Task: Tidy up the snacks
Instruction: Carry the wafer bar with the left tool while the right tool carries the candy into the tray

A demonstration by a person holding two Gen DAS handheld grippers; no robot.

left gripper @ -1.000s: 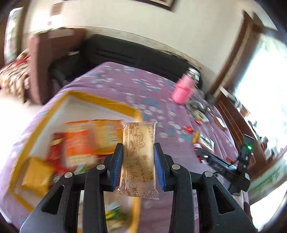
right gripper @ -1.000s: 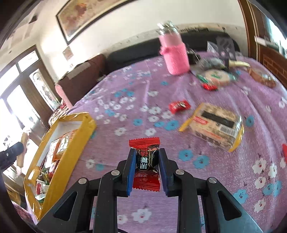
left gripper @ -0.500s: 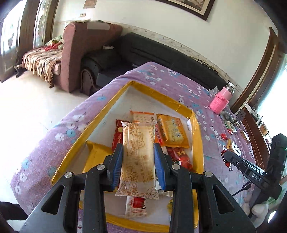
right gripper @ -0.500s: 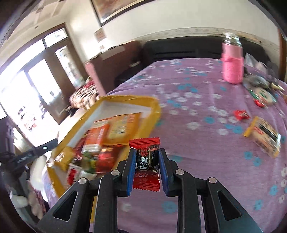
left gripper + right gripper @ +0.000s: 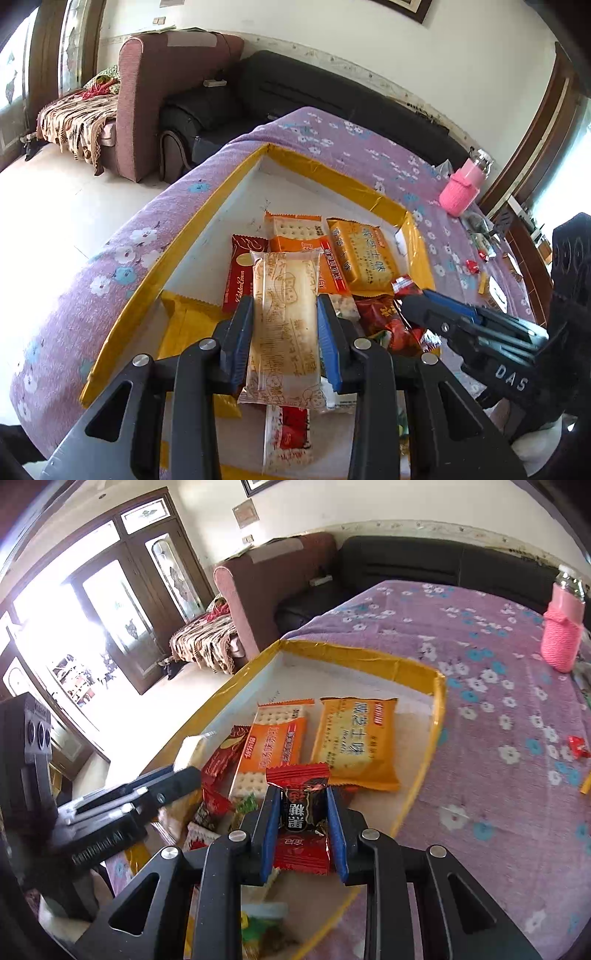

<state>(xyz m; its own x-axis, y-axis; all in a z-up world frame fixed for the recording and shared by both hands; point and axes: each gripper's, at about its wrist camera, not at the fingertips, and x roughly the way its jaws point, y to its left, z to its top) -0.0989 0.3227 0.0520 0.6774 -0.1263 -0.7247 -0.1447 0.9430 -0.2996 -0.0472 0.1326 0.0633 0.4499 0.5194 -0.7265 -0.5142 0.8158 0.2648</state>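
A shallow white box with yellow taped rim (image 5: 332, 173) (image 5: 354, 653) lies on the purple flowered table and holds several snack packets, among them an orange cracker pack (image 5: 295, 236) (image 5: 277, 738) and a yellow biscuit pack (image 5: 364, 254) (image 5: 356, 738). My left gripper (image 5: 285, 328) is shut on a clear-wrapped pale cake bar (image 5: 284, 317), held above the box. My right gripper (image 5: 301, 830) is shut on a red and black wrapped candy (image 5: 301, 812) above the box's near end. The right gripper also shows at the right of the left wrist view (image 5: 424, 301), the left gripper at the left of the right wrist view (image 5: 184, 775).
A pink-sleeved bottle (image 5: 463, 188) (image 5: 563, 635) stands on the table beyond the box. Small red candies (image 5: 472, 266) (image 5: 578, 746) and other packets lie on the cloth to the right. A maroon armchair (image 5: 166, 92) and a black sofa (image 5: 314, 99) stand behind the table.
Both grippers have moved left over the box, still holding their snacks. The right gripper came from the open table to the box and now sits close beside the left one.
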